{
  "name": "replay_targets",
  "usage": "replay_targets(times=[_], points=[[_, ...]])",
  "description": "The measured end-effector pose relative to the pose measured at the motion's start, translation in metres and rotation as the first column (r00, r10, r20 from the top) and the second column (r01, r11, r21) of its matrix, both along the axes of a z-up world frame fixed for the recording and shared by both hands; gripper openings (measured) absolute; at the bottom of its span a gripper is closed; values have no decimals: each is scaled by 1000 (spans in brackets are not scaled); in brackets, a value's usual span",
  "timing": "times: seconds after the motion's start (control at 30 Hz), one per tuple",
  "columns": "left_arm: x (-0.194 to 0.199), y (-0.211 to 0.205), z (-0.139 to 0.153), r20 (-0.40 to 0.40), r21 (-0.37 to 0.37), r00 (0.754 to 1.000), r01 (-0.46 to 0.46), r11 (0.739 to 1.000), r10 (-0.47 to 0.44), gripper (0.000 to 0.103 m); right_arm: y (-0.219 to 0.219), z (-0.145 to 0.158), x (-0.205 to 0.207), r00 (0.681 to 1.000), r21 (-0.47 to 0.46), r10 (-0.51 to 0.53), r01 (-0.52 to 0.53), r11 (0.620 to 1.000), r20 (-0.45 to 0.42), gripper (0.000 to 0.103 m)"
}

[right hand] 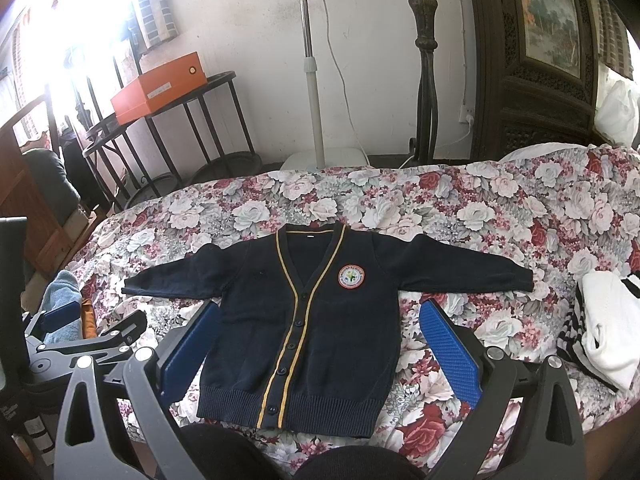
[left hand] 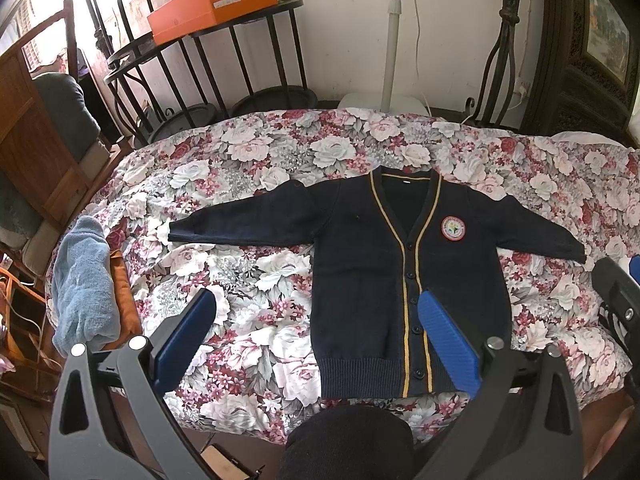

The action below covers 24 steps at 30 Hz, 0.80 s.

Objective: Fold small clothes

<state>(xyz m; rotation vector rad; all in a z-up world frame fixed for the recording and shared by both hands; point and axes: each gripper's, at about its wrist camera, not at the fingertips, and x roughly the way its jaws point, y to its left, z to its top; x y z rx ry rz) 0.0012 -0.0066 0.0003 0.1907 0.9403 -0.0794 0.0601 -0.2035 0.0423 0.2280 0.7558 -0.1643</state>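
**Navy cardigan spread flat, both tongs wide and empty**

A small navy cardigan (left hand: pixel 360 280) lies face up on a rose-print bedspread (left hand: pixel 248 280), buttoned down the front, with yellow piping along the V-neck and placket and a round red-rimmed badge (left hand: pixel 452 228) on the chest. Both sleeves stretch out sideways, and the ribbed hem is nearest the cameras.

The left gripper (left hand: pixel 316 320) hangs above the near edge of the bed with its blue-padded fingers spread wide and nothing between them; in its own view one pad (left hand: pixel 448 340) overlaps the cardigan's lower front and the other sits over bare bedspread. Whether the pad touches the knit cannot be told.

The right gripper (right hand: pixel 320 344) likewise stands wide apart and empty, its two pads framing the cardigan's body on either side in its own view.

A pale blue towel (left hand: pixel 84 280) lies at the bed's left edge. White clothing with black stripes (right hand: pixel 604 328) sits on the right side of the bed, well apart from the cardigan. An orange box (left hand: pixel 212 4) rests on a black metal side table (left hand: pixel 256 24) behind the bed.
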Motion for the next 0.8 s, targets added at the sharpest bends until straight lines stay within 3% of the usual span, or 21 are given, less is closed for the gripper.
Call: replay_targets(times=[0.37,0.53,0.67,0.8], points=[[-7,2,-7,-8,6,1000,-3,1000,3,98,-4,-5,-3,1000,35,-11,11,999,6,100],[0,-2,-25,-45,28,999,2,1000,0,98,-32,-33,-3,998,148,-57,59,987,-19,100],[13,-17,-51,-99,52,995,12,999,-6,98,-76,-82,2,992,326,-97,119,938,-82,99],[39,-40,-82,-163,87,987,16,996,-2,98,-128,-129,-9,971,469,-220,238,850,-94,99]])
